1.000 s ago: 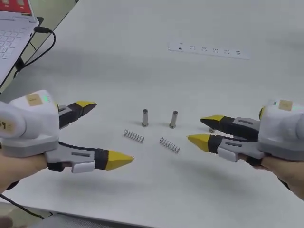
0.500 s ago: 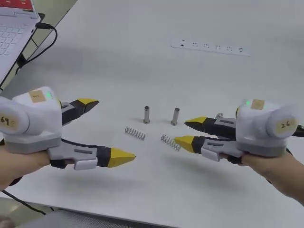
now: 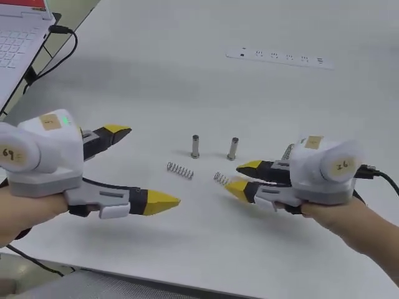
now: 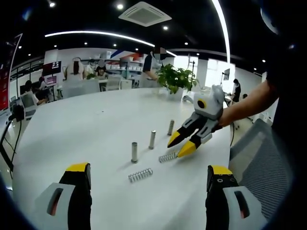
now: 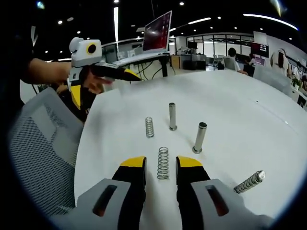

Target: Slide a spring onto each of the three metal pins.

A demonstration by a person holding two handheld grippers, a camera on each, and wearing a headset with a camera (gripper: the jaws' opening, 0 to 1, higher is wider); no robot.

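Two bare metal pins (image 3: 195, 146) (image 3: 233, 148) stand upright mid-table. A third pin (image 3: 288, 151), wearing a spring, peeks out behind my right gripper and is seen again as the sleeved pin (image 5: 249, 182). One loose spring (image 3: 180, 170) lies in front of the left pin. A second spring (image 3: 221, 179) lies at the tips of my right gripper (image 3: 242, 175). In the right gripper view this spring (image 5: 163, 163) sits between the narrowly open jaws of the right gripper (image 5: 161, 163), a small gap on each side. My left gripper (image 3: 143, 166) hovers wide open and holds nothing.
A laptop (image 3: 19, 37) with a black cable sits at the far left edge. A white power strip (image 3: 280, 58) lies at the back of the white table (image 3: 187, 81). A mesh chair (image 5: 43, 143) stands at the near table edge.
My right gripper has moved left and lower, bringing its narrowed jaws to either side of the second spring. The left gripper has barely moved.
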